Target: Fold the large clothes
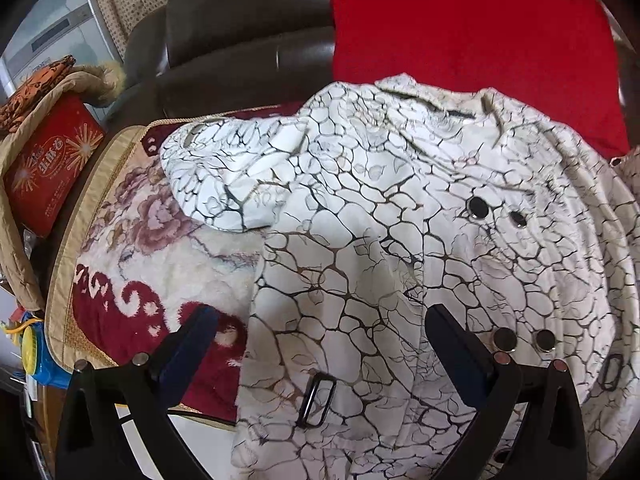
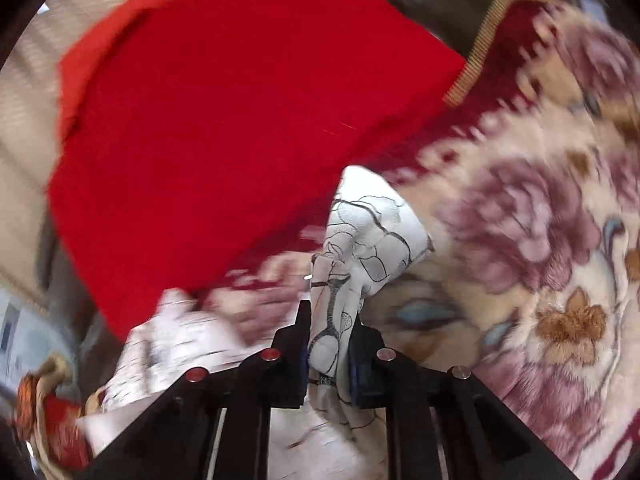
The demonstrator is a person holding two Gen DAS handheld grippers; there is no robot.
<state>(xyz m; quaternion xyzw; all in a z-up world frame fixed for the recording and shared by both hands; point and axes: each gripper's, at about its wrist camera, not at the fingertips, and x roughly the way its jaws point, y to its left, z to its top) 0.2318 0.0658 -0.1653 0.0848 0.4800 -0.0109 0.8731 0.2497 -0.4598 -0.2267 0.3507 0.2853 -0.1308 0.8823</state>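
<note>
Jacket (image 1: 400, 240) fabric, white with a dark crackle print and metal snaps, is spread over a floral blanket (image 1: 160, 232) on what appears to be a sofa, beside a folded red cloth (image 1: 472, 40). Folding is judged to be at an early stage: the body is laid out roughly flat, front up, and one sleeve (image 1: 224, 176) is seen bent across the upper left, but no neat rectangle is formed and the lower hem hangs loose toward the camera. The sleeves remain to be brought in and the body doubled over.

The left gripper (image 1: 320, 336) is held wide apart above the jacket's front panel, with nothing between its fingers. The right gripper (image 2: 330, 320) is closed narrowly on a pinched piece of the jacket (image 2: 360, 240), which is lifted clear of the blanket (image 2: 540, 240); that view is blurred, so which part is held cannot be told.

The cloth looks thin, smooth and creased, with black buckles (image 1: 316, 400) near the hem.
</note>
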